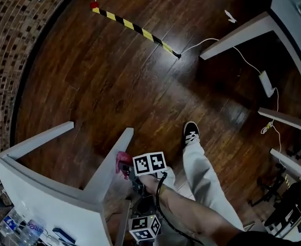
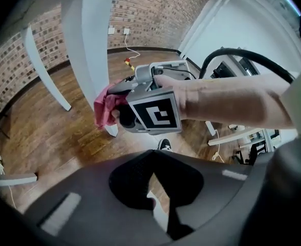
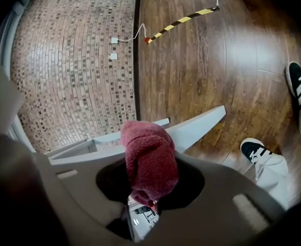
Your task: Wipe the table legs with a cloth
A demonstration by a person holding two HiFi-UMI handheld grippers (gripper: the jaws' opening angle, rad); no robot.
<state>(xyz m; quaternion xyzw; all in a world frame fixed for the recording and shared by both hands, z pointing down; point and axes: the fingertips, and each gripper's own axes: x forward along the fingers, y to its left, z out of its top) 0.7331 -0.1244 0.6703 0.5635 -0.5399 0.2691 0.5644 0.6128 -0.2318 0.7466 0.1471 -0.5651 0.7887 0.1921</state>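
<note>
— Where is the cloth?
— The pink cloth (image 3: pixel 149 160) sits bunched between the jaws of the right gripper (image 3: pixel 151 187), which are clamped tight on it.
— Is it on the counter?
— It is on a white counter leg (image 1: pixel 111 160), the slanted one nearest the person. The cloth touches the leg's side partway down, above the foot that stands on the wooden floor (image 1: pixel 140 76).
— And the other one?
— The left gripper (image 2: pixel 153 159) hangs nearer the person than the right one, apart from the leg. Its jaws are drawn together with nothing between them.
— Anything else close by?
— A black-and-white shoe (image 1: pixel 191 133) is on the floor, near the leg's foot. A yellow-and-black strip (image 1: pixel 132 26) lies well beyond it.
</note>
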